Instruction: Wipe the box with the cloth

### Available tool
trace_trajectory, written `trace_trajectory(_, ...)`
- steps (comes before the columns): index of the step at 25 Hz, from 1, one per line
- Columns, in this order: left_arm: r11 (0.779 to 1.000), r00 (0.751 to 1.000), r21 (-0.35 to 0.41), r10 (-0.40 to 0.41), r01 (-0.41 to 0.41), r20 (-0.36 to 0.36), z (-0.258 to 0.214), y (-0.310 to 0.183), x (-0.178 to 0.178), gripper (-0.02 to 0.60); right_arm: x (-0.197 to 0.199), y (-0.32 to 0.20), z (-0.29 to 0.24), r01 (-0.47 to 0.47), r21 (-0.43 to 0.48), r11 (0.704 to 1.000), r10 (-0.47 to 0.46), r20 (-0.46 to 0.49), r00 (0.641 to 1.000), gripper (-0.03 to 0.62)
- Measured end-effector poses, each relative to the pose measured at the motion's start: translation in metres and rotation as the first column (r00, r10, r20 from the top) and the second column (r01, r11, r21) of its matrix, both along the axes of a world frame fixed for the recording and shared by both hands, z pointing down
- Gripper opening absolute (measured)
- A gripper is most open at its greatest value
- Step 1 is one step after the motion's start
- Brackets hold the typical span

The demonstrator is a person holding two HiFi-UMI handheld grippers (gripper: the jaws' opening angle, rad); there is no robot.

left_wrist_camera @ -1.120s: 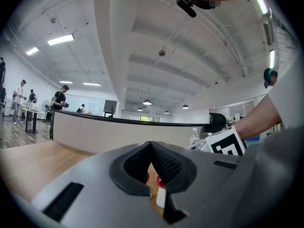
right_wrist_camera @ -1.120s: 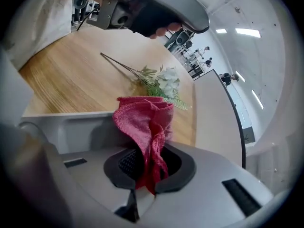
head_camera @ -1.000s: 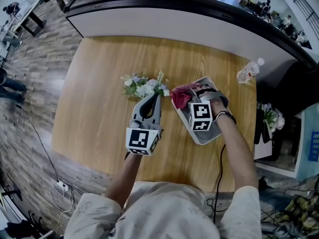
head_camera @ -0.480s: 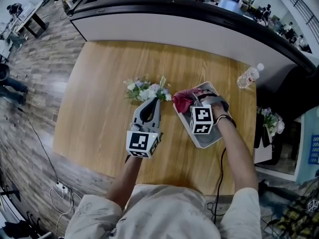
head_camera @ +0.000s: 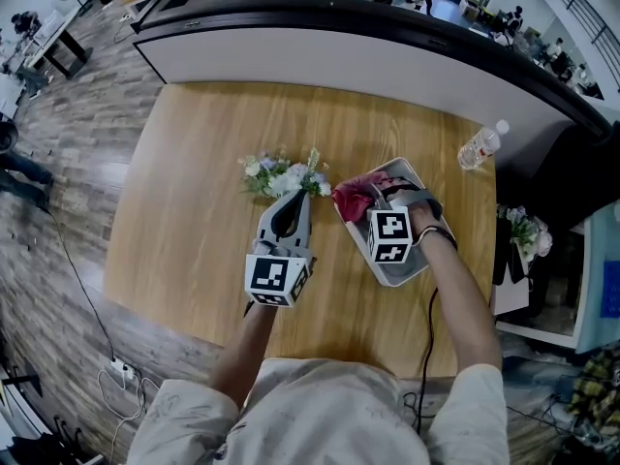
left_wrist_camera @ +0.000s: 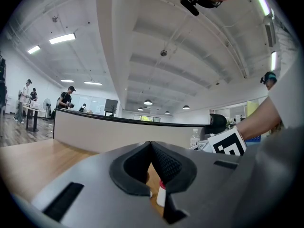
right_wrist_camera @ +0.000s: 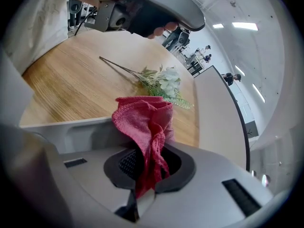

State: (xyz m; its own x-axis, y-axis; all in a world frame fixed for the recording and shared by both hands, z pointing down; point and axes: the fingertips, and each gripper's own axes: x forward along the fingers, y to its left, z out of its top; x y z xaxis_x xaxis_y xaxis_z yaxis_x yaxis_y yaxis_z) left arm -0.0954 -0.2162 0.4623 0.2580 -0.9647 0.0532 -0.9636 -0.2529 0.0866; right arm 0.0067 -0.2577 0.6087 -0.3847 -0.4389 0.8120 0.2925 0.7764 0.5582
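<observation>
A grey box (head_camera: pixel 411 269) lies on the wooden table (head_camera: pixel 194 163), right of centre. My right gripper (head_camera: pixel 374 201) is over the box's far left corner, shut on a bunched red cloth (head_camera: pixel 353 198). In the right gripper view the red cloth (right_wrist_camera: pixel 146 120) stands up out of the shut jaws of the right gripper (right_wrist_camera: pixel 149 161), touching the box's grey wall (right_wrist_camera: pixel 71 127). My left gripper (head_camera: pixel 299 191) is left of the box with its jaws shut and nothing between them. In its own view the left gripper (left_wrist_camera: pixel 150 144) points up toward the ceiling.
A sprig of white artificial flowers (head_camera: pixel 281 174) lies just beyond the left gripper, and the same flowers (right_wrist_camera: pixel 164 84) show past the cloth. A water bottle (head_camera: pixel 480 143) stands at the table's far right edge. A curved counter (head_camera: pixel 387 56) borders the far side.
The right gripper and the red cloth have shifted very slightly along the box's left side. The left gripper has stayed where it was.
</observation>
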Motion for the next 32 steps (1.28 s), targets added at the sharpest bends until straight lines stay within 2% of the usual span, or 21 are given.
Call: trace_trajectory(32, 0.998, 0.999, 0.016, 0.052, -0.052, -0.006, -0.008, 0.000, 0.024, 0.010, 0.053, 0.065, -0.007, 0.005, -0.077, 0.997, -0.009, -0.047, 0.999, 0.051)
